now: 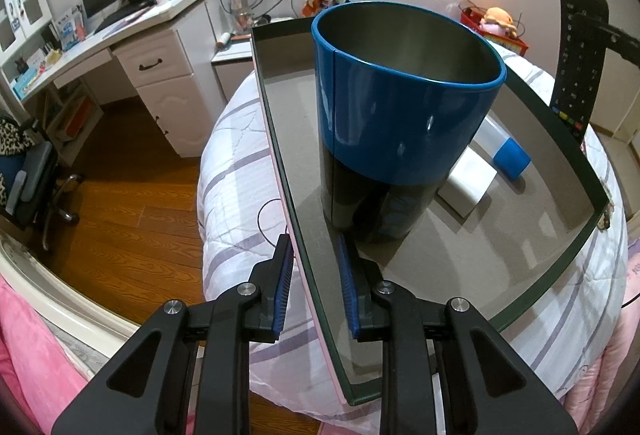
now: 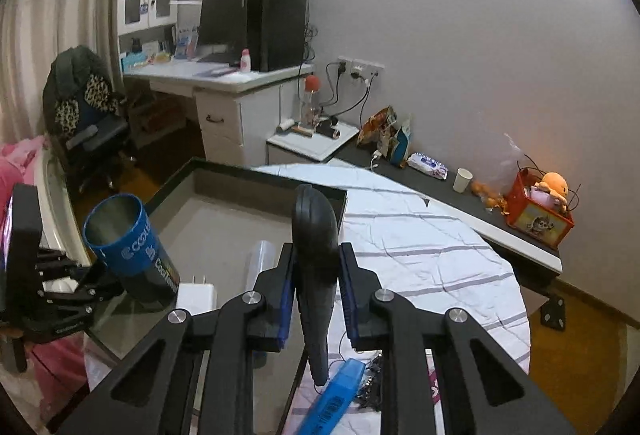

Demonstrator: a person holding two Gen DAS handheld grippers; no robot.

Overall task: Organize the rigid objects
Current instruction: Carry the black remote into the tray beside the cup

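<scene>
Tray [image 1: 552, 247] holds tin [image 1: 400, 115], charger [image 1: 468, 187]; left jaws pinch its wall, right jaws pinch remote [image 2: 314, 251].

You are looking at very little readable text. In the right wrist view, the blue and black can [image 2: 132, 255] is showing white lettering on its side: a logo mark followed by "COOL", cut off by the curve, and below it a second line starting "Cool", also partly hidden. The blue box [image 2: 336, 395] below the can, at the bottom edge, is carrying a barcode too blurred to read.
</scene>
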